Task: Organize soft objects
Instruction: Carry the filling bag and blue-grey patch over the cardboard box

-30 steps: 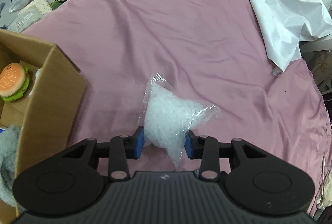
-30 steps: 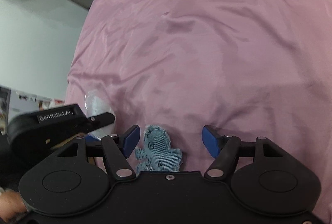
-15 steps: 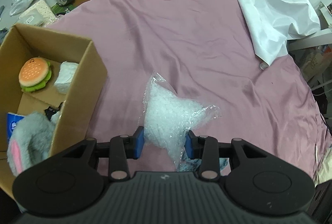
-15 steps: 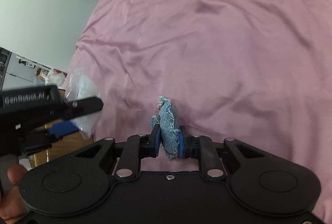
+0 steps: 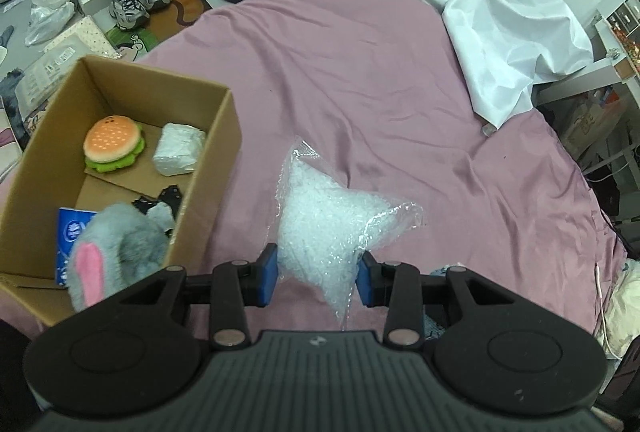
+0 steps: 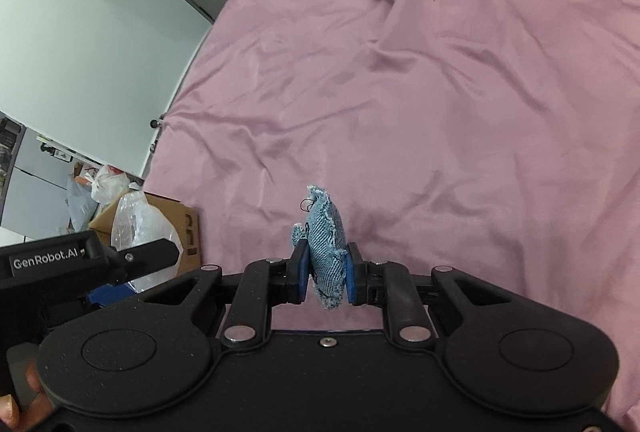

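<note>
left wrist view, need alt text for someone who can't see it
The left gripper holds a clear bag of white pellets above a pink bedsheet. To its left, an open cardboard box holds a burger plush, a white packet and a grey fluffy toy.

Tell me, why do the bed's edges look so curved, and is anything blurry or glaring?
Left wrist view: fisheye bends the pink bedsheet; the bag of clear pellets is sharp, glinting mildly. Right wrist view: the same bending; the denim plush is crisp, with soft, even light.
</note>
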A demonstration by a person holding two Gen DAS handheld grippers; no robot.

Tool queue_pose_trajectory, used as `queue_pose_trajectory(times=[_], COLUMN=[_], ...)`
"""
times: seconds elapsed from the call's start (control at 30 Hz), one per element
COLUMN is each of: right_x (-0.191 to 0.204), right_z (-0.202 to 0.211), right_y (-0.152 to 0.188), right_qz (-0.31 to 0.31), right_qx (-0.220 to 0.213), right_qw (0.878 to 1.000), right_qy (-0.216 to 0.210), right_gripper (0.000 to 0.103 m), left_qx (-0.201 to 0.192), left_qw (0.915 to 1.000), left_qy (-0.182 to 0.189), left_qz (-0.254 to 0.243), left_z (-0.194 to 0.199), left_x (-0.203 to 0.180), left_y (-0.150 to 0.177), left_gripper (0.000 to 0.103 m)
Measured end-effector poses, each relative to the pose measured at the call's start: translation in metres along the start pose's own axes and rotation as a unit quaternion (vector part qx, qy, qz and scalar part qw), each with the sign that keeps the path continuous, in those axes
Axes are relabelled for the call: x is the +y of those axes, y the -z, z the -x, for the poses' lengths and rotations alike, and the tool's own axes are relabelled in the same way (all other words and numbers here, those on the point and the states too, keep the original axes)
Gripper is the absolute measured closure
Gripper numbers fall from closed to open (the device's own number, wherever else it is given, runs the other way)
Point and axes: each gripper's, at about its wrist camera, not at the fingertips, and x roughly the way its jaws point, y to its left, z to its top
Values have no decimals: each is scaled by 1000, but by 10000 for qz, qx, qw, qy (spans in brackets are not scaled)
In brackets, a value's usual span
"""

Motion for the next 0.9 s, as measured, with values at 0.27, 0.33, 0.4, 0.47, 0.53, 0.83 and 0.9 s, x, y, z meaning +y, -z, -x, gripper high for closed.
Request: queue_pose_trajectory(times=[0.27,0.33,0.4,0.47,0.53,0.83,0.9], right_x=[13,18,21,26,32,55,63], right_z=[22,27,34,40,45,64,69], right_y=[8,11,13,14,16,24,26], right_qz=[135,195,231,238,294,492,560], right_qx=[-265,-348,-417,-487,-540,-735,-791], right_qw=[9995,9992,9988,9985,9980,9959,9950], right_qy=[-40,-40,-55,-96,-153,-212,-238], right_gripper=[85,85,85,85,85,85,85], left_qx=[-192,-229,-280,-329,-372,-538,-557], left_qw=[9998,9997,9996,9994,9993,9984,9982], left_qy=[19,31,51,64,74,124,133], left_qz=[40,47,34,41,56,120,150], left_z=[24,30,36,42,47,68,72], left_x=[13,16,19,23,27,49,55], left_y=[7,8,9,9,10,9,9], left_gripper=[65,65,65,65,65,65,65])
